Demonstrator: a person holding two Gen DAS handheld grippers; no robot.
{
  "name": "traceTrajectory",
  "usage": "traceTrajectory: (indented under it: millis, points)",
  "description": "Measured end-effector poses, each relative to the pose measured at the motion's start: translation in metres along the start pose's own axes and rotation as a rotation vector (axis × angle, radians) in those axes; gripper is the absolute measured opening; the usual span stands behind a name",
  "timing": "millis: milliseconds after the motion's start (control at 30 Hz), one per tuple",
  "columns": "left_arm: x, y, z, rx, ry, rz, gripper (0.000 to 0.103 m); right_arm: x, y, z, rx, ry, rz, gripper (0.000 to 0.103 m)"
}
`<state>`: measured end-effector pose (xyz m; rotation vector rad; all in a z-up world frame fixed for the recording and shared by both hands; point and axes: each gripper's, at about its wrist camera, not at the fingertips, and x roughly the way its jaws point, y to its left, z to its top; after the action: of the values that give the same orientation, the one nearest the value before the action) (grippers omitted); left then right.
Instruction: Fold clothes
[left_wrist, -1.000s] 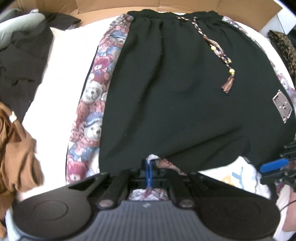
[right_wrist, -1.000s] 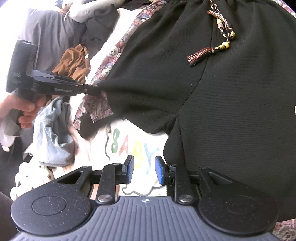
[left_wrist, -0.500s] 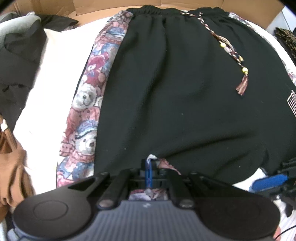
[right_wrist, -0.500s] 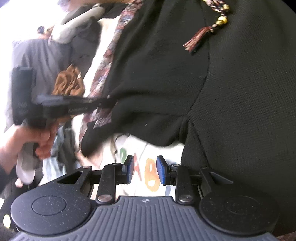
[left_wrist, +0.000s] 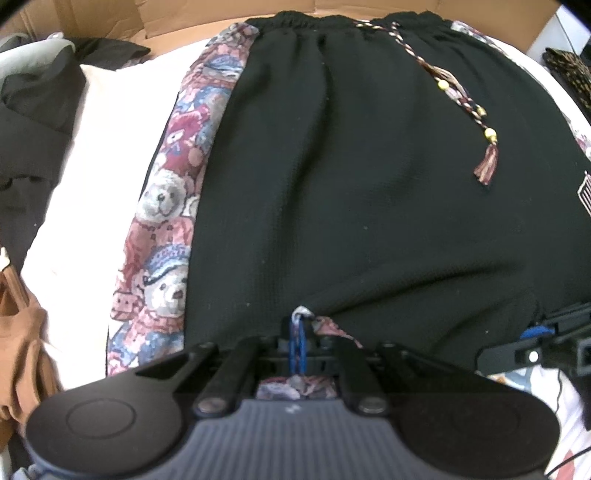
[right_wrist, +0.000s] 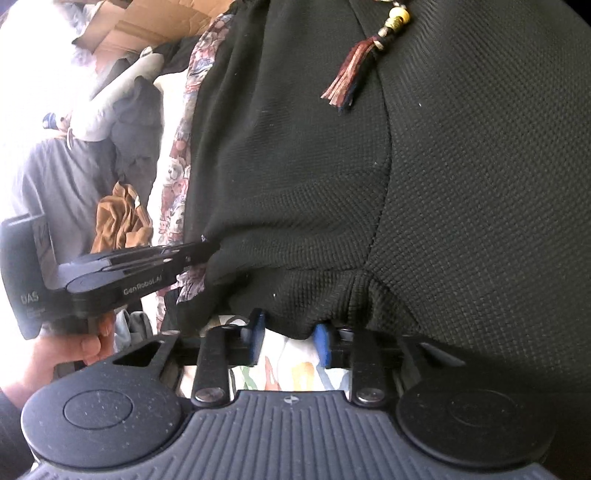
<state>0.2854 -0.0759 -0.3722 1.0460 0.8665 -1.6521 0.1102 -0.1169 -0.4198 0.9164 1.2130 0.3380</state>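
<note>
- The black shorts (left_wrist: 369, 192) lie flat on a white bed sheet (left_wrist: 96, 177), with the waistband at 12 o'clock and the leg hems at 6 o'clock in the left wrist view
- The shorts look soft and floppy, with teddy bear side strips (left_wrist: 166, 221) and a beaded drawstring (left_wrist: 461, 107) that can swing about
- The cloth looks light but thick, so it likely bends easily and needs a hold at both hems to stay straight
- The left gripper (left_wrist: 297, 343) is pinched tight on the hem of one leg
- The right gripper (right_wrist: 288, 341) has just been closing; its blue pads (right_wrist: 256, 338) sit on each side of the other hem at the crotch, with a gap that shows they do not press yet
- Good places to hold are the hem edges, not the smooth middle
</note>
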Motion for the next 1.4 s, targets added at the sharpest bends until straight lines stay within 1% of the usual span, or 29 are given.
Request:
traceTrajectory:
  millis: [33, 133, 200, 433, 600, 733, 833, 867, 933, 967, 1000, 1067, 1133, 1200, 1267, 1333, 1400]
  points:
    - [0.000, 0.002, 0.001, -0.010, -0.001, 0.000, 0.006, 0.000, -0.001, 0.000, 0.002, 0.003, 0.008, 0.000]
    - [-0.001, 0.007, 0.006, -0.035, -0.005, 0.000, 0.006, -0.004, 0.004, -0.002, -0.050, -0.017, 0.027, 0.000]
    - [-0.002, 0.008, 0.008, -0.041, -0.008, 0.002, 0.006, -0.010, 0.006, -0.002, -0.070, -0.017, 0.056, 0.000]
    - [-0.006, 0.016, 0.019, -0.056, -0.012, -0.001, 0.011, -0.041, 0.005, -0.003, -0.098, -0.018, 0.102, 0.000]
    - [-0.017, 0.019, 0.024, -0.045, -0.017, -0.009, 0.013, -0.054, 0.005, 0.002, -0.129, -0.026, 0.077, 0.000]
    - [-0.033, 0.029, 0.021, -0.084, -0.017, -0.022, 0.021, -0.056, 0.002, 0.001, -0.135, -0.020, 0.041, 0.000]
    - [-0.049, 0.036, 0.016, -0.109, -0.026, -0.015, 0.029, -0.050, -0.002, 0.000, -0.120, 0.007, 0.015, 0.000]
    - [-0.054, 0.039, 0.014, -0.116, -0.029, -0.012, 0.031, -0.048, -0.002, -0.001, -0.116, 0.017, 0.008, 0.003]
    - [-0.064, 0.043, 0.010, -0.134, -0.032, -0.013, 0.034, -0.047, -0.002, -0.003, -0.112, 0.026, 0.007, 0.003]
    - [-0.069, 0.046, 0.009, -0.143, -0.033, -0.015, 0.037, -0.047, -0.002, -0.004, -0.113, 0.027, 0.009, 0.005]
    - [-0.073, 0.049, 0.009, -0.149, -0.029, -0.015, 0.037, -0.048, -0.002, -0.005, -0.115, 0.027, 0.013, 0.007]
    - [-0.080, 0.056, 0.012, -0.157, -0.016, -0.016, 0.037, -0.050, -0.001, -0.006, -0.120, 0.026, 0.019, 0.017]
    - [-0.083, 0.058, 0.010, -0.169, 0.000, -0.034, 0.037, -0.052, 0.000, -0.007, -0.128, 0.027, 0.019, 0.024]
    - [-0.082, 0.053, -0.001, -0.195, 0.015, -0.063, 0.037, -0.052, 0.000, -0.009, -0.136, 0.031, 0.016, 0.024]
    - [-0.083, 0.036, -0.014, -0.214, 0.028, -0.088, 0.037, -0.051, 0.000, -0.010, -0.135, 0.042, 0.011, 0.024]
    - [-0.082, 0.025, -0.023, -0.237, 0.033, -0.095, 0.037, -0.050, -0.001, -0.012, -0.135, 0.052, 0.010, 0.024]
    - [-0.076, 0.025, -0.026, -0.249, 0.029, -0.102, 0.038, -0.048, 0.001, -0.014, -0.146, 0.063, 0.006, 0.024]
